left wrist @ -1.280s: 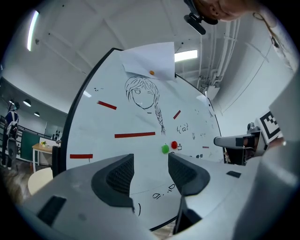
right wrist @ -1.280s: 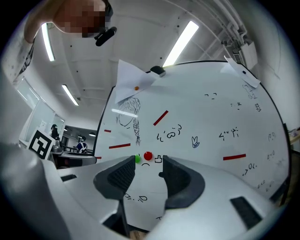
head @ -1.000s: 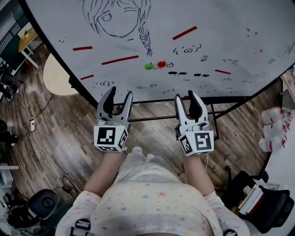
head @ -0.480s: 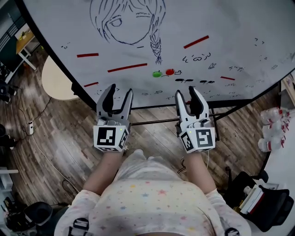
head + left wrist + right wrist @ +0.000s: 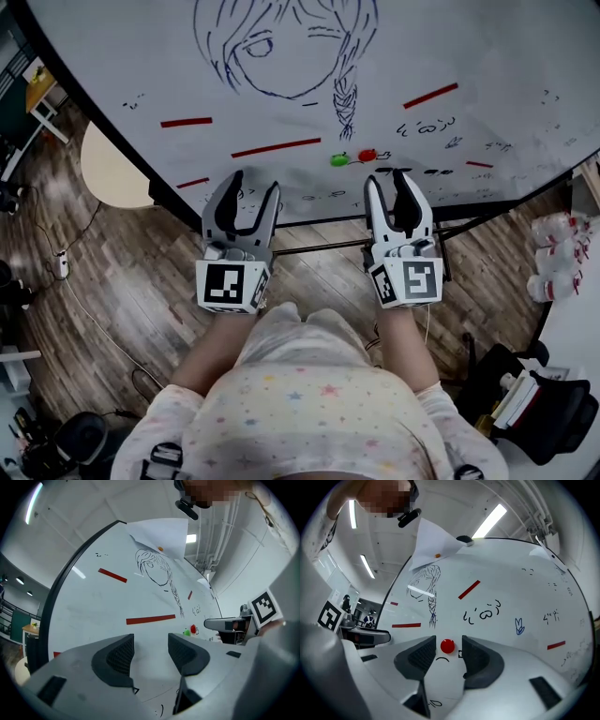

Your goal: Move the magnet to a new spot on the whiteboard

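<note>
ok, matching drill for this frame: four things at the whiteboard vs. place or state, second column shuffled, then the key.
1. round red magnet
2. round green magnet
3. left hand-held gripper
4. blue pen drawing of a braided head

A. high on the white whiteboard, above both round magnets
B. open, only bare board between its jaws
C. in line with the gap of the open right hand-held gripper, not gripped
D. just left of the red one in the head view

Pairs: 1-C, 2-D, 3-B, 4-A

Magnet [image 5: 367, 155] on whiteboard [image 5: 487, 56], before right claw [image 5: 389, 180].
</note>
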{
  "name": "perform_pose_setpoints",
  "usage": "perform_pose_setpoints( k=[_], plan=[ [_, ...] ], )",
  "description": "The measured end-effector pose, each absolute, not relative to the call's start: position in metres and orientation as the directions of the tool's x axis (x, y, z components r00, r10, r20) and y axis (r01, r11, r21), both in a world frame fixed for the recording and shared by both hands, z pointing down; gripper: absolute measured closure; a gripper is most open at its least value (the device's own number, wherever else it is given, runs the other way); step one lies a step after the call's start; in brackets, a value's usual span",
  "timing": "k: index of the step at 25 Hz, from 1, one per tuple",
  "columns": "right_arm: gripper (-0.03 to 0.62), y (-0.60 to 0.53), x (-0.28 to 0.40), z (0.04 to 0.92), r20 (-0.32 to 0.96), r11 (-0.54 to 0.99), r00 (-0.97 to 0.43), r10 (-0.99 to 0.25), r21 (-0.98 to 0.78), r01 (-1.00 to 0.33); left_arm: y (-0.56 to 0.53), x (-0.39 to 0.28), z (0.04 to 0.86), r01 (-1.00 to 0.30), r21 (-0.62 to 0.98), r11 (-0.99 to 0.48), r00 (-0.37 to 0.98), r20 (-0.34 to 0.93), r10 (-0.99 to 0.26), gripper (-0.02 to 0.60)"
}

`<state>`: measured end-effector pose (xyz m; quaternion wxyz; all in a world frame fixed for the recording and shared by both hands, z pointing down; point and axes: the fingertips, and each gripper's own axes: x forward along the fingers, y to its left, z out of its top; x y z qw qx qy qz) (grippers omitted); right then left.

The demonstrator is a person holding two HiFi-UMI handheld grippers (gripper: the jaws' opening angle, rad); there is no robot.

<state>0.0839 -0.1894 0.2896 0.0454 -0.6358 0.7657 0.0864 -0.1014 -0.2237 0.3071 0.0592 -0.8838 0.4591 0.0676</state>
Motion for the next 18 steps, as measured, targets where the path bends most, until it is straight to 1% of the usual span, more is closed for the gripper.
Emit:
perform_pose_setpoints(
  k=[10,15,18],
  plan=[
    [0.441,-0.205,0.083,0.292,-0.146,0.26,-0.268,-0.952,0.072,-0.963,-0.225,-0.099,0.303,-0.866,-0.039,-0.498,0.497,-0.171,-0.851,0.376],
    [0.441,-0.209,0.086,0.293,-0.138,0.279,-0.287,-0.948,0.077,-0.957,-0.224,-0.097,0.305,-0.879,-0.034,-0.475,0.474,-0.166,-0.865,0.376],
    [0.457,-0.211,0.083,0.294,-0.132,0.281,-0.293,-0.947,0.105,-0.954,-0.224,-0.098,0.308,-0.885,-0.03,-0.465,0.464,-0.161,-0.871,0.376]
  ],
)
